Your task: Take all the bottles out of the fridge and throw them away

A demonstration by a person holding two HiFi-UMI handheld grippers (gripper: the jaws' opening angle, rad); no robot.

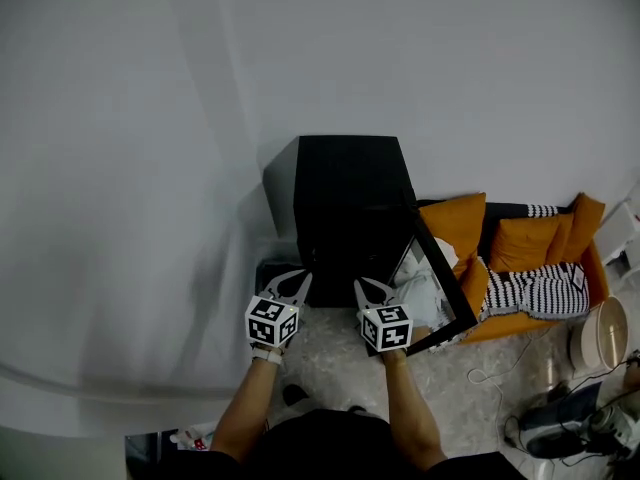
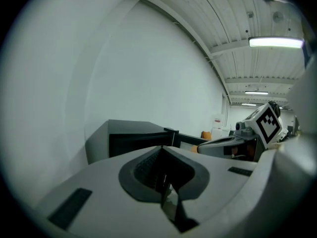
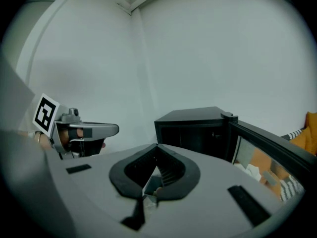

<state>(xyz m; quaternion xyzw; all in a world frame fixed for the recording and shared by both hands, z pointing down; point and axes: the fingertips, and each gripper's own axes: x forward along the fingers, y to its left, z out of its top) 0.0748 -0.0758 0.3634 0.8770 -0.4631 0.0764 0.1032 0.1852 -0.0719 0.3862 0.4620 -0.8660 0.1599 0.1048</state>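
Forearms outstretched toward fridge (image 1: 345, 193) | left hand-held gripper (image 1: 298, 280) jaws together | right hand-held gripper (image 1: 362, 286) jaws together

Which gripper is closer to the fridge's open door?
The right gripper: it is right beside the open glass door, while the left gripper is before the fridge's other front corner.
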